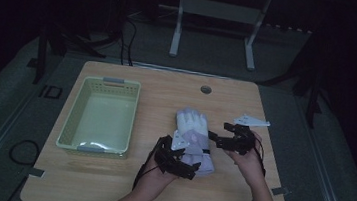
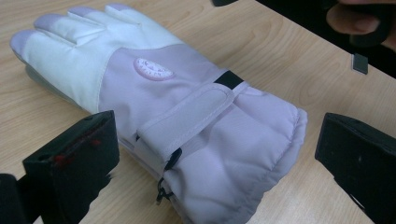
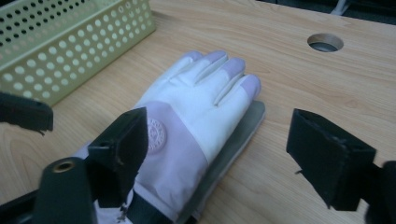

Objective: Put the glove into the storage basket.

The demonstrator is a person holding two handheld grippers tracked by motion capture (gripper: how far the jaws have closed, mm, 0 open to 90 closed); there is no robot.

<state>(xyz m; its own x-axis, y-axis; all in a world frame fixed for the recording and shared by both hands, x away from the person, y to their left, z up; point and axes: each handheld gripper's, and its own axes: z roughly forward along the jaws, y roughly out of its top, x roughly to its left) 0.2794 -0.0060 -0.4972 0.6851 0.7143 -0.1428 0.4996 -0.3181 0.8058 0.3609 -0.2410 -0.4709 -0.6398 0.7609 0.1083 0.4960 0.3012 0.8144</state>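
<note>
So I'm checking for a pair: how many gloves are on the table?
2, it seems. A white and lilac glove lies right of the basket. A grey edge under it looks like a second glove, mostly hidden, so I can't be sure.

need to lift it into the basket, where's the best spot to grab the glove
Probably the padded cuff of the glove: it is the thickest, puffiest part and lies nearest the left gripper, whose open jaws already straddle it. Come from the cuff end, closing across its width.

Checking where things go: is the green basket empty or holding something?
Empty. The high view shows the green basket with a bare floor; the glove lies on the table beside it.
</note>
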